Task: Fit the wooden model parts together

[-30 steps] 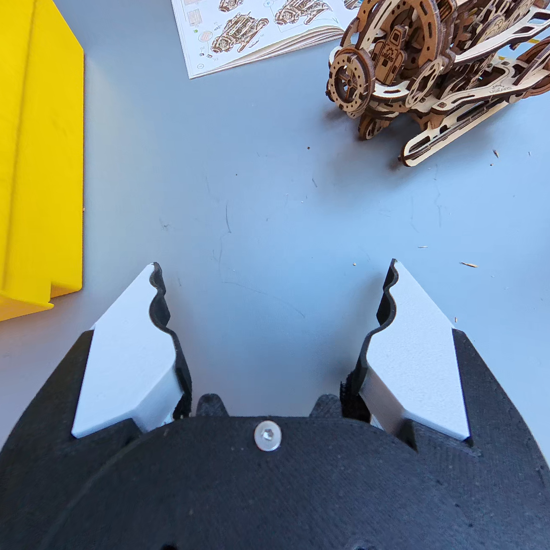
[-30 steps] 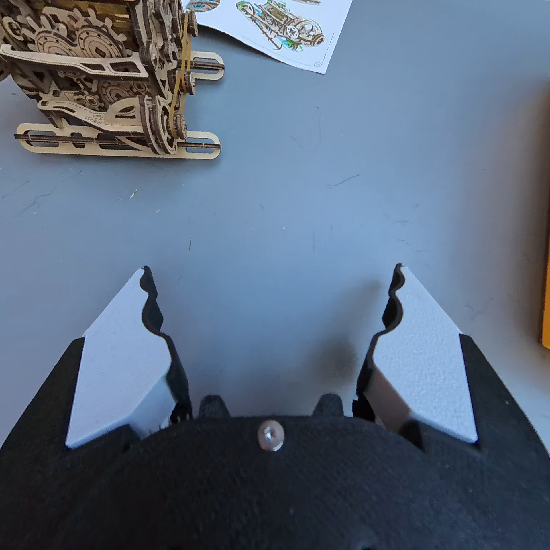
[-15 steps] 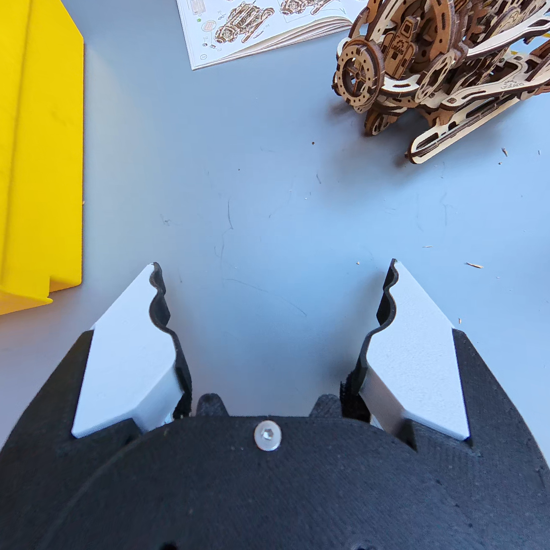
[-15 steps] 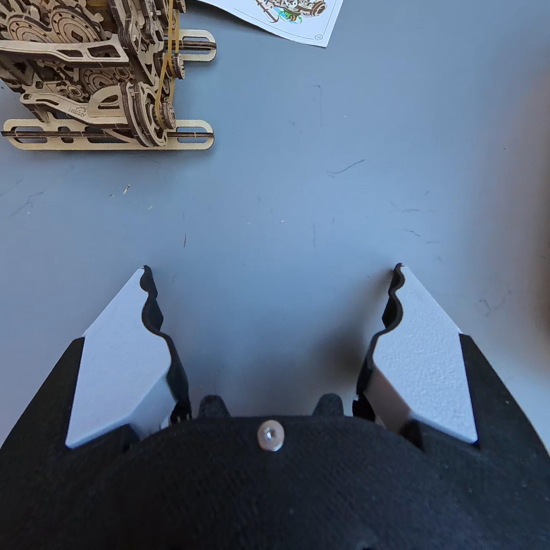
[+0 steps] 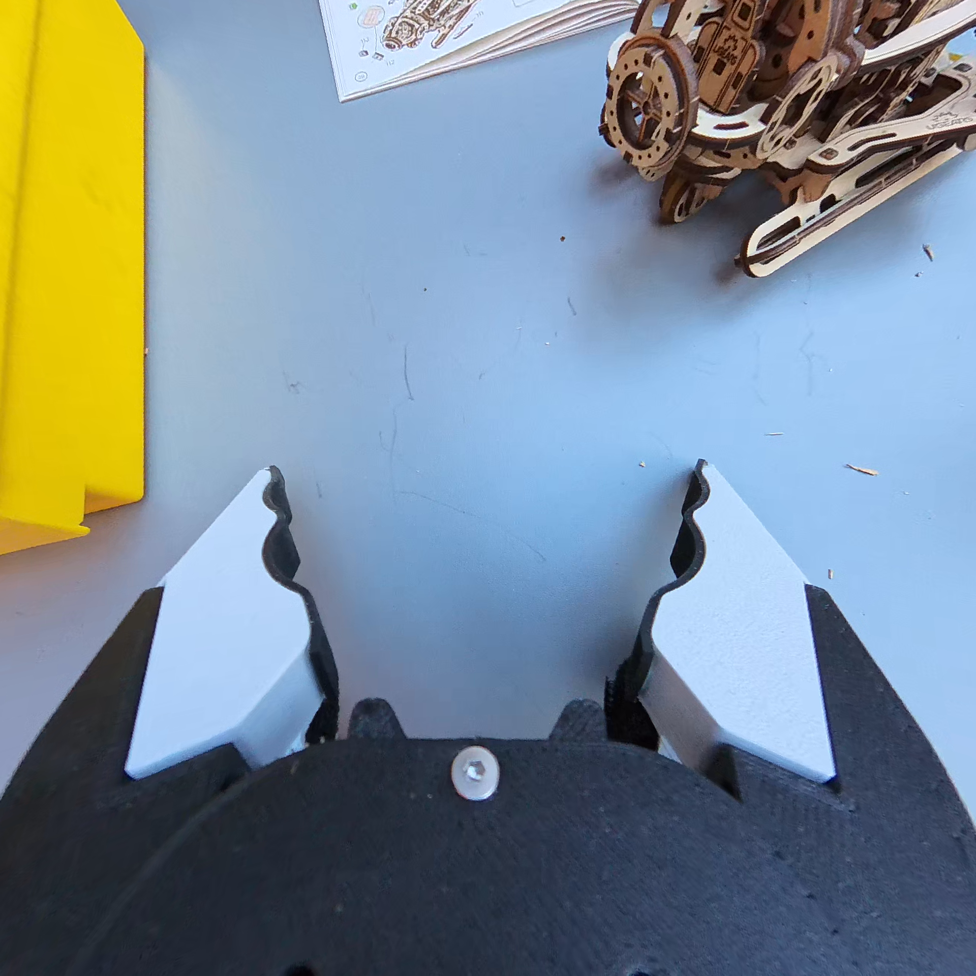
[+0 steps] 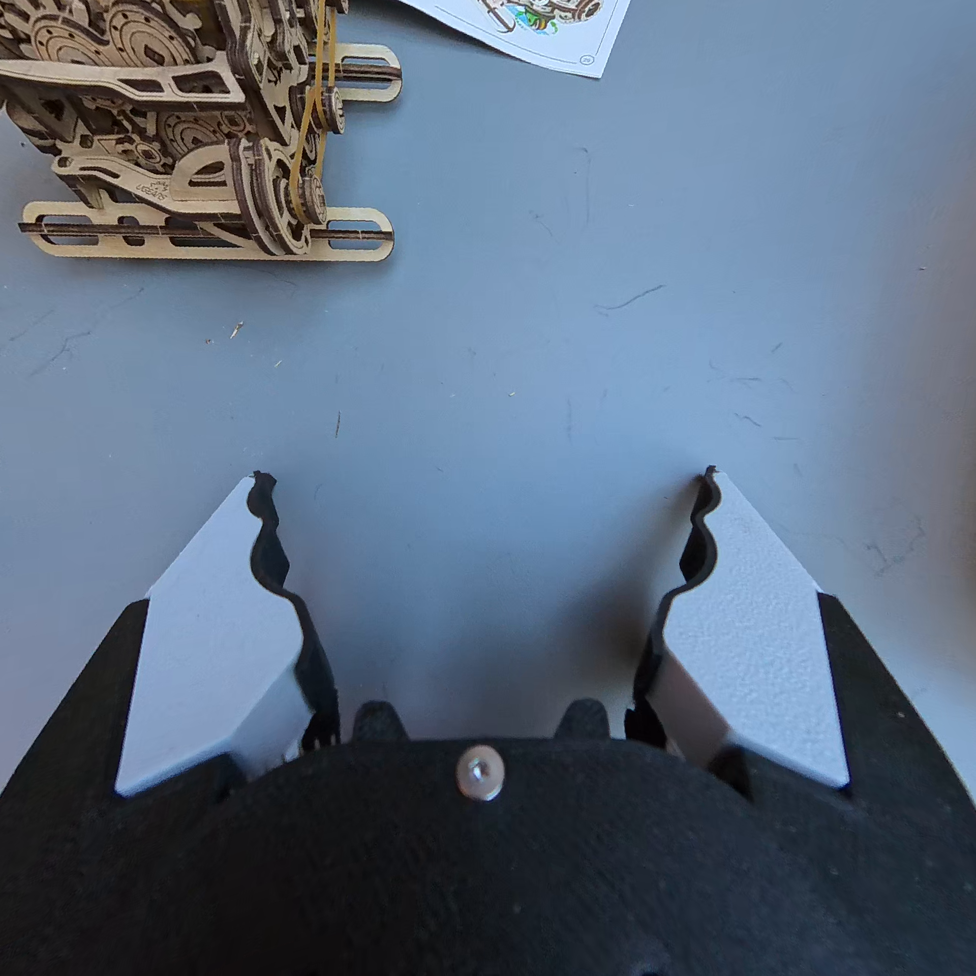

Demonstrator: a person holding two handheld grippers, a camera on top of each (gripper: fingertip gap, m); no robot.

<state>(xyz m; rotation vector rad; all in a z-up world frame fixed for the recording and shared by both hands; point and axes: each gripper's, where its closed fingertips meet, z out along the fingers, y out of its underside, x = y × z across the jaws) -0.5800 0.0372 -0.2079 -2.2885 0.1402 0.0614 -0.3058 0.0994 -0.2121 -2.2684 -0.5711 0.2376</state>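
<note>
Wooden model [image 5: 781,105] sits on the grey table [image 5: 475,343], far right in the left wrist view; in the right wrist view it's far left [image 6: 174,137], skids flat on the surface, yellow rubber band [image 6: 311,121] looped over its pulleys. Instruction booklet [image 5: 449,47] lies just beyond, w/ a yellow bin [image 5: 68,264] at far left. Left gripper [image 5: 486,470] jaws spread wide, nothing betw. them. Right gripper [image 6: 483,472] likewise released, empty, well short of the model.

Wooden model [image 5: 781,121] stands on the table [image 5: 475,343]; booklet [image 5: 449,47] behind-left, bin [image 5: 68,264] far left.
</note>
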